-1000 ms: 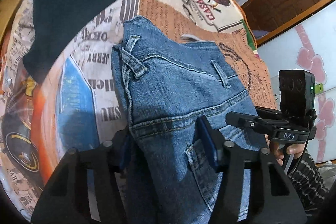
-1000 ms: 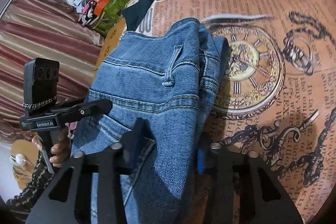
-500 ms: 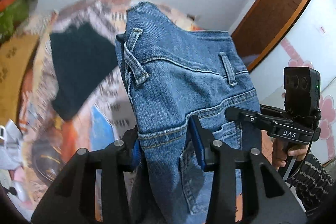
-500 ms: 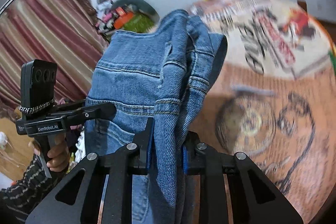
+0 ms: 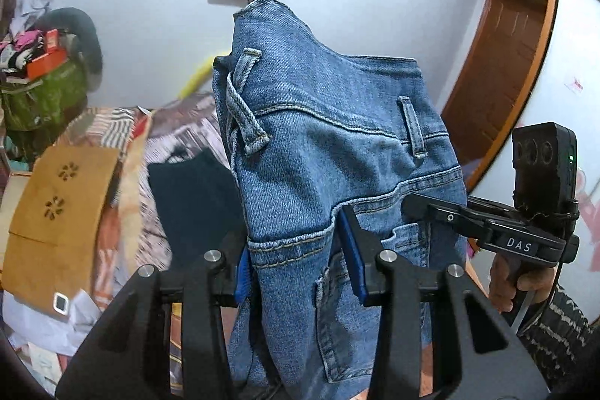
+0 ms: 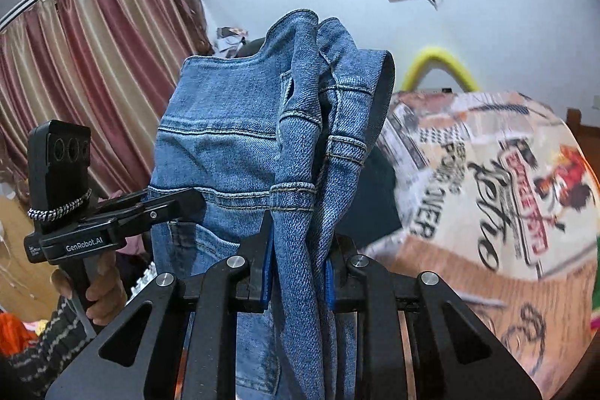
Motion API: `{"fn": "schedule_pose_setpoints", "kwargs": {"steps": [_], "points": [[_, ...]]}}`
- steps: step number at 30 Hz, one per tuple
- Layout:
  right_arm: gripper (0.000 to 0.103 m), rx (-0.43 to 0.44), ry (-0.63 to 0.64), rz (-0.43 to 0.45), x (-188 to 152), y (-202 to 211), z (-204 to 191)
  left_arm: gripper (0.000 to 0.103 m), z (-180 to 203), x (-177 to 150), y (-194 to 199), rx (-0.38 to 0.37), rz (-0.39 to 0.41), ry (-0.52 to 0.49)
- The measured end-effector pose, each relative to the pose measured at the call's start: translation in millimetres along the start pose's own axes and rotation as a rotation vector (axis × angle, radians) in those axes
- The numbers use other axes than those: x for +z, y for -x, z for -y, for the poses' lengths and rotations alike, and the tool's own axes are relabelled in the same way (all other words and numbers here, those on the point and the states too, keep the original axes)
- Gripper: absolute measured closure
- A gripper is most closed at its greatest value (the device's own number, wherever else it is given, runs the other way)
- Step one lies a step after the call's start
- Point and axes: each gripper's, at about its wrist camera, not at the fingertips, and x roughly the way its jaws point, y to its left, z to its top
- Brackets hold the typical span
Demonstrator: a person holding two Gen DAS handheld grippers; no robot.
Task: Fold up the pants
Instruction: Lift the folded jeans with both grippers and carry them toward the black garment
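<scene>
The left tool (image 5: 296, 257) is pressed onto the pants (image 5: 322, 152), its blue pads pinching a bunched edge of denim just below the waistband seam. The right tool (image 6: 298, 267) is likewise closed narrowly on a gathered fold of the same garment at the opposite side; in the left view it appears at the right (image 5: 420, 208), its tips against the denim beside the rear pocket. The pants hang in the air between both tools, already doubled along their length, waistband end standing above the grips and the rest dropping out of view below. The garment is clear of the bed (image 6: 487, 175), which lies far and to the right in the right view, covered in a printed sheet. A dark garment (image 5: 195, 197) lies on the bed behind the denim. As a judgement, the lengthwise fold is done; the crosswise fold and lay-down remain.
</scene>
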Motion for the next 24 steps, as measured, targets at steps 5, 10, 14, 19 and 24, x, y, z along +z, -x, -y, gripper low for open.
{"fn": "schedule_pose_setpoints", "kwargs": {"steps": [5,10,14,19,24], "points": [[0.084,0.006,0.024,-0.015,18.7,-46.8,0.6,0.062,-33.5,10.9,-15.6,0.037,0.009,0.017],[0.084,0.001,0.016,-0.046,26.4,-93.3,6.9,0.062,-79.3,12.6,-55.2,0.063,-0.02,0.073],[0.084,-0.012,-0.008,-0.085,26.9,-135.3,16.1,0.062,-110.6,8.9,-90.3,0.081,-0.047,0.113],[0.084,-0.053,-0.005,-0.149,24.1,-189.5,33.4,0.062,-151.8,-4.4,-148.1,0.101,-0.096,0.171],[0.084,-0.095,-0.01,-0.227,17.1,-241.1,57.2,0.062,-184.0,-18.7,-202.0,0.116,-0.156,0.237]]}}
